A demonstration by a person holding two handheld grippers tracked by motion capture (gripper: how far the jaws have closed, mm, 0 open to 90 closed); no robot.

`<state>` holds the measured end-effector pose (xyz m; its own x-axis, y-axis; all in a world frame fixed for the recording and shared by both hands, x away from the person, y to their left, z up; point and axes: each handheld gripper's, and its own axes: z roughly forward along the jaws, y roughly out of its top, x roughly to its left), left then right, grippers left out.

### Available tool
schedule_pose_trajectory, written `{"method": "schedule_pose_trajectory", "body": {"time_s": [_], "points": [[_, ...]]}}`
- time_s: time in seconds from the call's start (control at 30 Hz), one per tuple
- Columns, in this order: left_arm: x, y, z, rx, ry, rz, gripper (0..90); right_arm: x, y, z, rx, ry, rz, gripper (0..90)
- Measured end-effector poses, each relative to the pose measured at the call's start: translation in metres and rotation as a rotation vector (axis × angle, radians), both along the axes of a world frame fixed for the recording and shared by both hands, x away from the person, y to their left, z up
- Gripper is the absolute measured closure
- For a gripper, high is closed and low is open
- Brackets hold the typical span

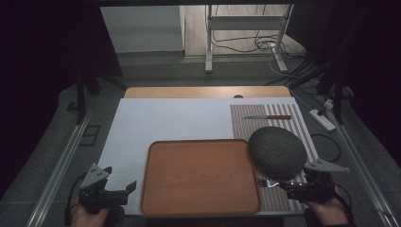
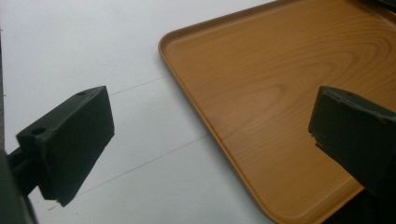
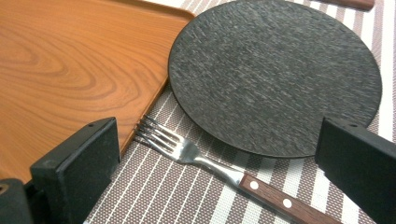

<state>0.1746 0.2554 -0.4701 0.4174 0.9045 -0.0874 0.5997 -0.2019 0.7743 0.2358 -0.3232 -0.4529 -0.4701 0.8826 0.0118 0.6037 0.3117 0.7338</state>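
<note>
high view: a white board (image 1: 165, 120) covers most of the wooden table (image 1: 203, 91). a wooden tray (image 1: 201, 176) lies on the near middle of the board, bare of any load. to its right lies a striped placemat (image 1: 283, 125), and on it a dark round plate (image 1: 277, 151), whose left rim comes just beside the tray's right edge. a knife (image 1: 267, 117) with a reddish handle lies crosswise on the far part of the placemat, well apart from the plate. a fork (image 1: 276, 182) with a riveted wooden handle lies on the near part of the placemat, its tines toward the tray's right edge, close in front of the plate.

right gripper (image 1: 295, 185): held low over the near right corner of the placemat, jaws wide apart. in the right gripper view the fork (image 3: 219, 170) lies between the two jaws, untouched by either; the plate (image 3: 275, 74) lies just beyond it and the tray (image 3: 70, 60) to the left.

left gripper (image 1: 128, 187): held at the near left, beside the tray's near left corner, jaws wide and holding nothing. in the left gripper view one jaw hangs over the board (image 2: 93, 56), the other over the tray (image 2: 280, 84).
</note>
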Motion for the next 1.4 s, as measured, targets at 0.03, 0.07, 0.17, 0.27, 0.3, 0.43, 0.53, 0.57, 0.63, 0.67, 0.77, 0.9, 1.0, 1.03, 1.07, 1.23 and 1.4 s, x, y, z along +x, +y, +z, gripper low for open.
{"method": "schedule_pose_trajectory", "body": {"time_s": [0.03,0.07,0.17,0.27,0.3,0.43,0.53,0.57,0.63,0.67,0.77,0.9,1.0,1.03,1.07,1.23,1.4], "points": [[-0.0003,0.0,0.0,0.001,0.001,0.001,0.9,0.0005,0.0003,-0.0002,0.0,0.001,0.001,0.6],[-0.0006,-0.0001,-0.0001,0.001,0.004,0.002,0.9,0.0006,0.0006,-0.0002,0.0,0.002,0.002,0.6],[-0.0003,0.0005,-0.0001,-0.003,0.025,0.001,1.0,0.0009,0.0022,-0.0001,-0.012,0.001,0.01,0.6],[0.0001,0.0011,-0.0002,-0.006,0.031,0.0,1.0,0.0009,0.0035,-0.0004,-0.017,0.003,0.025,0.6],[0.0001,0.0011,-0.0002,-0.006,0.031,-0.001,1.0,0.0009,0.0038,-0.0005,-0.021,0.005,0.028,0.6],[0.0006,0.001,-0.0003,-0.01,0.034,-0.001,1.1,0.0014,0.0042,-0.001,-0.021,0.013,0.042,0.6],[0.001,0.0019,-0.0004,-0.02,0.036,-0.002,1.2,0.0016,0.0046,-0.0012,-0.025,0.016,0.047,0.6],[0.0012,0.0024,-0.0004,-0.023,0.038,-0.003,1.2,0.0016,0.0047,-0.0013,-0.026,0.017,0.049,0.6],[0.0012,0.0028,-0.0005,-0.024,0.039,-0.002,1.3,0.0016,0.0049,-0.0013,-0.026,0.018,0.049,0.6],[0.0011,0.0029,-0.0005,-0.026,0.039,-0.001,1.3,0.0016,0.005,-0.0013,-0.027,0.019,0.05,0.6],[0.0012,0.0034,-0.0008,-0.034,0.04,0.004,1.3,0.0017,0.0055,-0.0013,-0.031,0.02,0.054,0.6],[0.0017,0.004,-0.0009,-0.041,0.043,0.005,1.3,0.0022,0.006,-0.0016,-0.034,0.024,0.06,0.6],[0.0018,0.0039,-0.0009,-0.04,0.045,0.005,1.3,0.003,0.0057,-0.0016,-0.027,0.035,0.069,0.6],[0.0018,0.0039,-0.0009,-0.04,0.046,0.005,1.3,0.0031,0.0056,-0.0014,-0.024,0.037,0.075,0.6],[0.0018,0.004,-0.001,-0.041,0.047,0.006,1.3,0.0032,0.0056,-0.0012,-0.023,0.038,0.077,0.6],[0.0022,0.0044,-0.0012,-0.043,0.048,0.006,1.3,0.0049,0.0066,0.0016,-0.015,0.02,0.086,0.6],[0.0026,0.0047,-0.0013,-0.047,0.052,0.008,1.3,0.0071,0.008,0.0032,-0.012,0.006,0.096,0.6]]}}
